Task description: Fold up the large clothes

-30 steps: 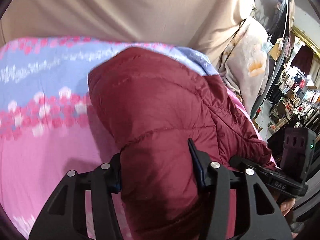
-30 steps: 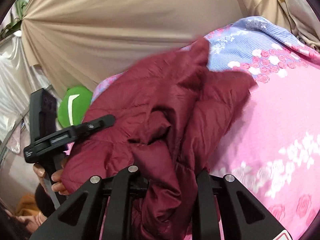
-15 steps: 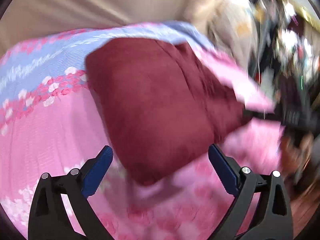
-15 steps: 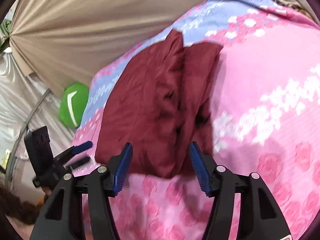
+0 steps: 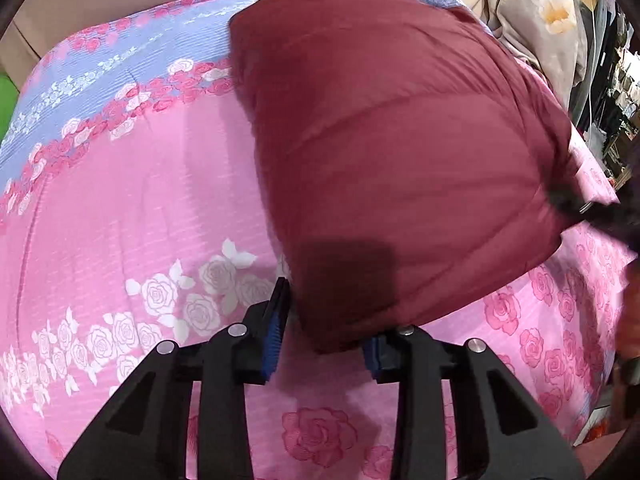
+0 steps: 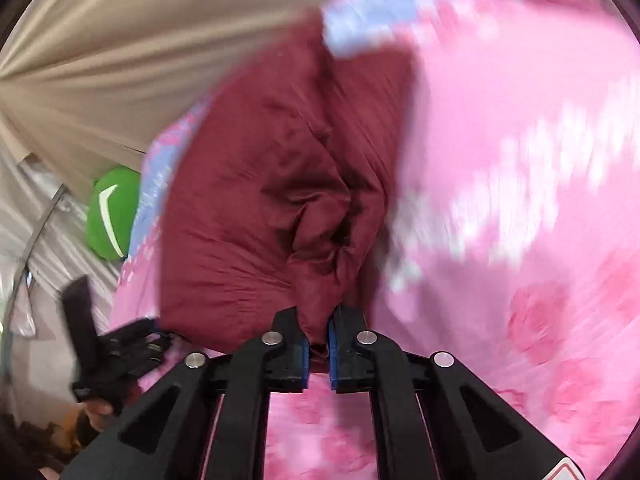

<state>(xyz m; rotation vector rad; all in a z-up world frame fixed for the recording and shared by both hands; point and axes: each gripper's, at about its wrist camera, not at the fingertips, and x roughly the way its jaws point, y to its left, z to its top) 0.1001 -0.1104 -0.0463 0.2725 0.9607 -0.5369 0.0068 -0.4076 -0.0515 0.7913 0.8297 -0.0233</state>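
I have the maroon jacket point(image 5: 392, 152) lying folded on the bed point(image 5: 120, 208), directly ahead of both tools. My right tool point(image 6: 319, 354) is pinched nearly closed on a near corner of it. My left tool point(image 5: 324, 332) sits partly open with the other near corner between its pads point(image 5: 274, 330), not visibly clamped. I judge a fold is starting: next, close left, then lift both corners together. No containers visible.
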